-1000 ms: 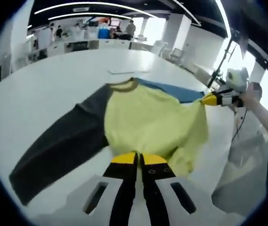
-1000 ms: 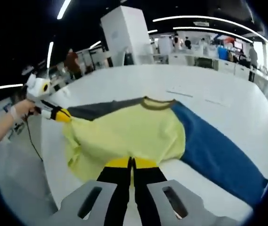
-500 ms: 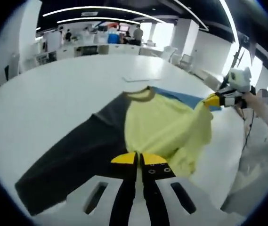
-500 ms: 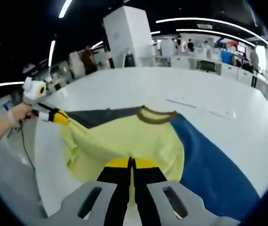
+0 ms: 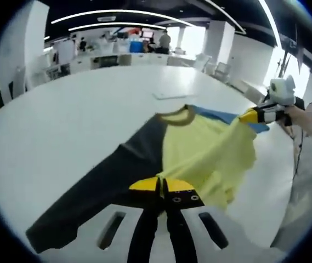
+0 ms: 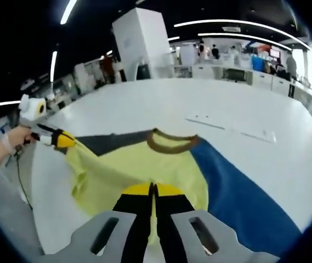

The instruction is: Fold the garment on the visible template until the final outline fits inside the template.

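**Mia:** What could have gone wrong there?

**Ben:** The shirt (image 5: pixel 199 159) was pinched at its near edge by both claws and lifted off the white table (image 5: pixel 73 115). I think the soft yellow cloth could have slipped out of a claw, because each one held just a thin bit of hem. Then the fold would have come out crooked. The long sleeves could have dragged and bunched up too.

**Mia:** How were the claws?

**Ben:** The left gripper (image 5: pixel 162 189) had its jaws pressed together on the yellow hem. The right gripper (image 6: pixel 152 192) did the same on its side. In the right gripper view, a hand (image 6: pixel 14 137) held the other claw out to the left, with its yellow tip in the cloth.

**Mia:** And farther away?

**Ben:** The brown collar (image 6: pixel 170 143) lay flat on the table, the dark sleeve (image 5: pixel 95 197) to the left and the blue sleeve (image 6: pixel 238 192) to the right. Some thin flat marks (image 6: pixel 230 127) sat on the table past the collar. I couldn't tell what they were.
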Tool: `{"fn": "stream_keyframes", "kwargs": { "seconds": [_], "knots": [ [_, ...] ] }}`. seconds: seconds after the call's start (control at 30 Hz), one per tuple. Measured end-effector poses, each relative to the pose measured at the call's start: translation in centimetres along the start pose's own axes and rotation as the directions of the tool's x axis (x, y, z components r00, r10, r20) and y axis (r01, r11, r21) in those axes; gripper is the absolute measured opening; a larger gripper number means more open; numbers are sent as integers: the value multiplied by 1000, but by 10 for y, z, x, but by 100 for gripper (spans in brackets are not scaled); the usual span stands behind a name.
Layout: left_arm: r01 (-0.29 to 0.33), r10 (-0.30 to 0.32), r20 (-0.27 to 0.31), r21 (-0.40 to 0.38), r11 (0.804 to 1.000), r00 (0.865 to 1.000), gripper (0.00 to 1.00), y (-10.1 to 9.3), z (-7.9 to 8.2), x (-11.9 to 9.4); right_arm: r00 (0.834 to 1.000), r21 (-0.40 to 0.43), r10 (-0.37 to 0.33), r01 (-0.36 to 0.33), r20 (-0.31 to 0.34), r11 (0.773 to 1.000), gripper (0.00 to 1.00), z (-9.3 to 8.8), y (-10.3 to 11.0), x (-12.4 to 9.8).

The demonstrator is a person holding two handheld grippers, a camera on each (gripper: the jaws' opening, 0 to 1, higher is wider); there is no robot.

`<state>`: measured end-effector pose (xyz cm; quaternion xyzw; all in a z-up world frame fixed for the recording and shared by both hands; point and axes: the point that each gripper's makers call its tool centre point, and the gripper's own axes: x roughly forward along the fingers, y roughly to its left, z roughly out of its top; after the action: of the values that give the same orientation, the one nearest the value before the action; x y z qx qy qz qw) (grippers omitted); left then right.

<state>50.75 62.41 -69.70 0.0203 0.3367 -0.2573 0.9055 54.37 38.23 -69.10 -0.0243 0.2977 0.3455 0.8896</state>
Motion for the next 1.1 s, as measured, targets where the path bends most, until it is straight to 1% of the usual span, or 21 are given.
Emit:
{"fn": "stream_keyframes", "kwargs": {
  "seconds": [0.07,0.1,0.17,0.4,0.43,0.53,0.6,0.7,0.87,1.1],
  "knots": [
    [-7,7,-1,6,1000,1000,0,4,1,6,1000,2,-4,4,-5,1000,2,-1,-1,3],
    [-10,10,-4,6,1000,1000,0,3,-1,5,1000,3,-6,6,-6,1000,2,-1,-1,5],
    [-13,13,-7,12,1000,1000,0,4,-2,7,1000,3,-14,14,-10,1000,2,-2,-4,9],
    [-43,44,-17,32,999,999,0,14,-1,23,999,5,-39,39,-20,999,2,-5,-16,24],
    [-44,45,-26,24,999,999,0,16,-2,24,999,3,-40,40,-23,999,2,-6,-17,25],
    [-45,46,-33,36,998,998,0,18,-3,29,998,-12,-44,44,-36,999,2,-8,-20,30],
    [-48,50,-54,41,998,997,0,19,-8,32,998,-12,-46,45,-46,999,2,-11,-22,34],
    [-52,56,-75,50,997,996,0,27,-10,41,997,-16,-50,49,-56,999,2,-13,-23,38],
    [-59,64,-91,53,997,994,0,32,-13,47,996,-18,-52,50,-69,999,2,-16,-26,44],
    [-61,71,-128,81,995,989,0,35,-20,53,994,-39,-60,57,-88,998,2,-22,-24,45]
  ]
}}
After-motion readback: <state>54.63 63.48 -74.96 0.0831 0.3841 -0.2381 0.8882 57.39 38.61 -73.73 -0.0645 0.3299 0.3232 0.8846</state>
